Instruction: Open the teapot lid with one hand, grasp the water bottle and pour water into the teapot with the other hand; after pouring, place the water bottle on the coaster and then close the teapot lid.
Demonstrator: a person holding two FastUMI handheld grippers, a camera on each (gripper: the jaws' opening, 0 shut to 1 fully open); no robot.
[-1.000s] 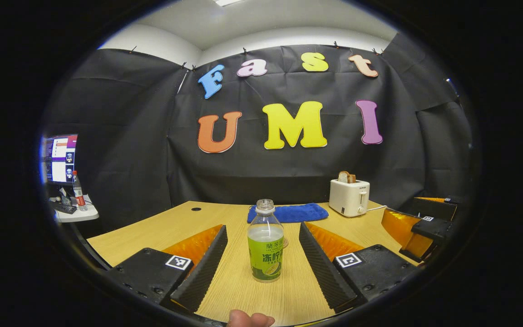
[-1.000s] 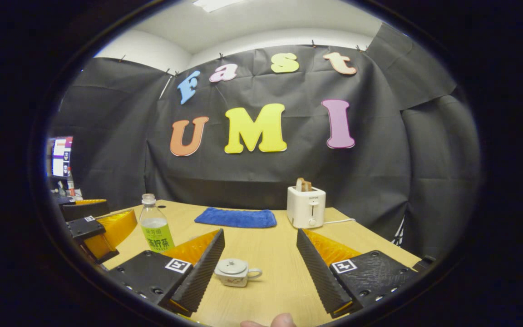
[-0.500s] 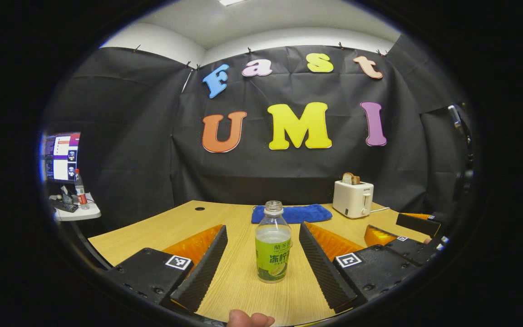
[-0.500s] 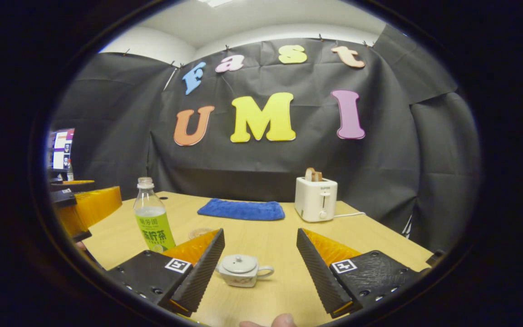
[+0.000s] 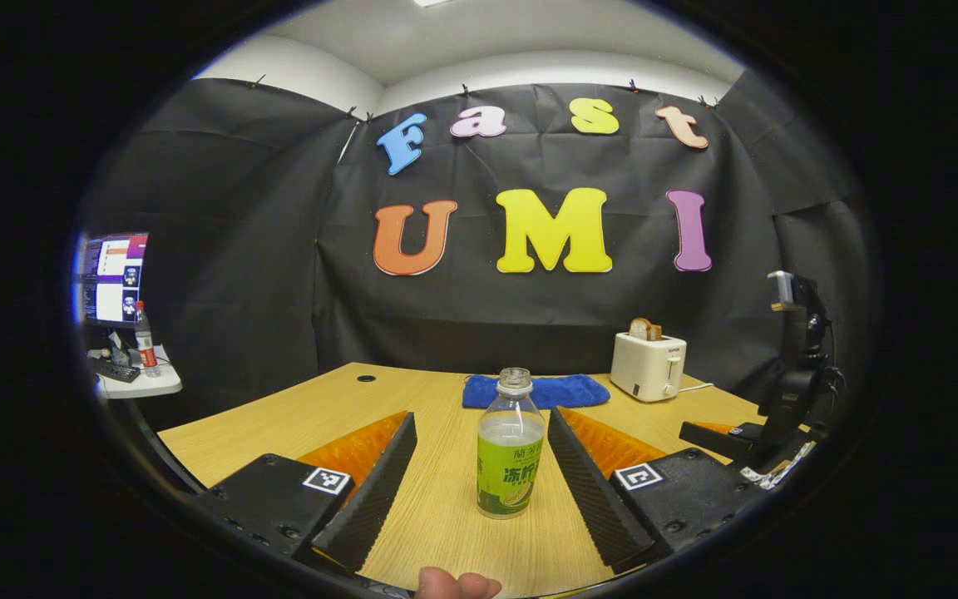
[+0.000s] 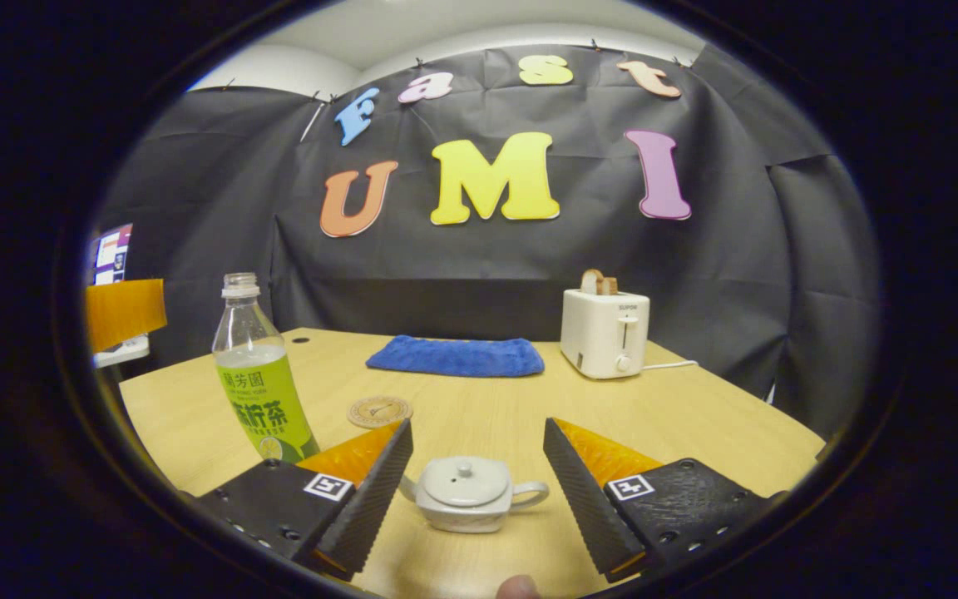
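Right gripper (image 6: 475, 462) lower, nearer teapot (image 6: 471, 492)

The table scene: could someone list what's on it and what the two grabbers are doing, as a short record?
water bottle: upright, uncapped, between the open left gripper fingers, untouched
teapot: lid on, between the open right gripper fingers
coaster: bare, beside the bottle
blue cloth: at the back
toaster: holding bread
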